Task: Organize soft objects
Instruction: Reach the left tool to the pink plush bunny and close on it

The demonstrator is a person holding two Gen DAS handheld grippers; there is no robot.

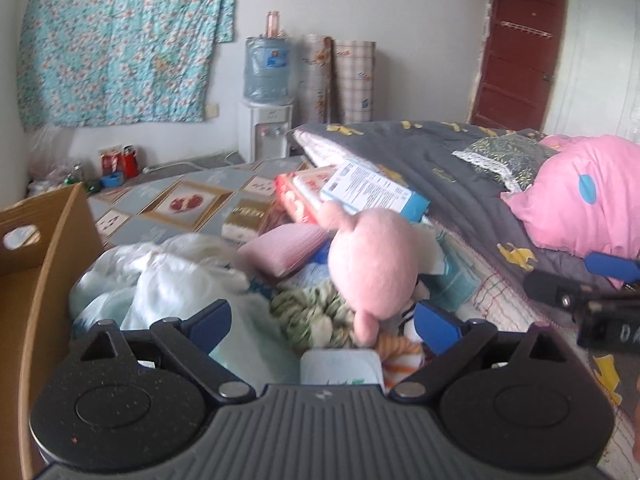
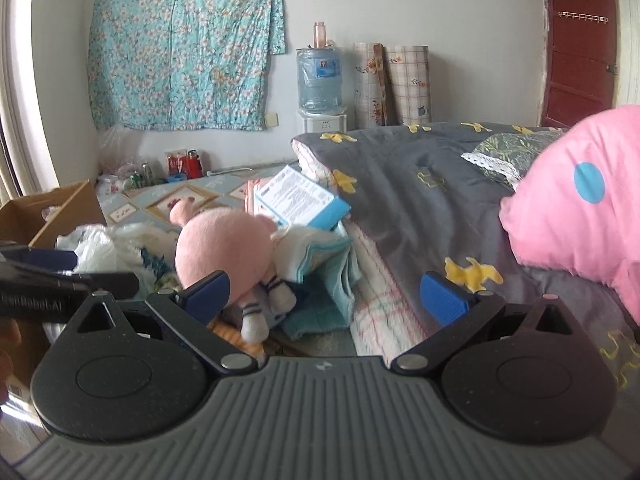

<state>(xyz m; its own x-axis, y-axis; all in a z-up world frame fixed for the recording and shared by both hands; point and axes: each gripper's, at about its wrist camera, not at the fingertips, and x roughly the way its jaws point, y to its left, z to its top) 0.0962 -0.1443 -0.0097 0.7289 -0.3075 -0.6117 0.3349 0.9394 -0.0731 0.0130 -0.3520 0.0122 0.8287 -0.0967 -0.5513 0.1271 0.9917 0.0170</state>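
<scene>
A pink plush toy (image 1: 372, 264) lies on a heap of soft things on the bed; it also shows in the right wrist view (image 2: 224, 248). My left gripper (image 1: 324, 320) is open, low over the heap, with the plush just ahead between the fingers. Around it lie white cloth (image 1: 168, 276), a pink pad (image 1: 284, 248) and a green-white knitted piece (image 1: 312, 312). My right gripper (image 2: 326, 294) is open and empty, above a folded teal cloth (image 2: 324, 276), with the plush by its left finger.
A cardboard box (image 1: 44, 264) stands at the left of the heap. A blue-white carton (image 1: 372, 190) and a red pack (image 1: 292, 196) lie behind the plush. A grey quilt (image 2: 420, 200) and a pink pillow (image 2: 580, 200) fill the right. A water dispenser (image 1: 268, 92) stands at the wall.
</scene>
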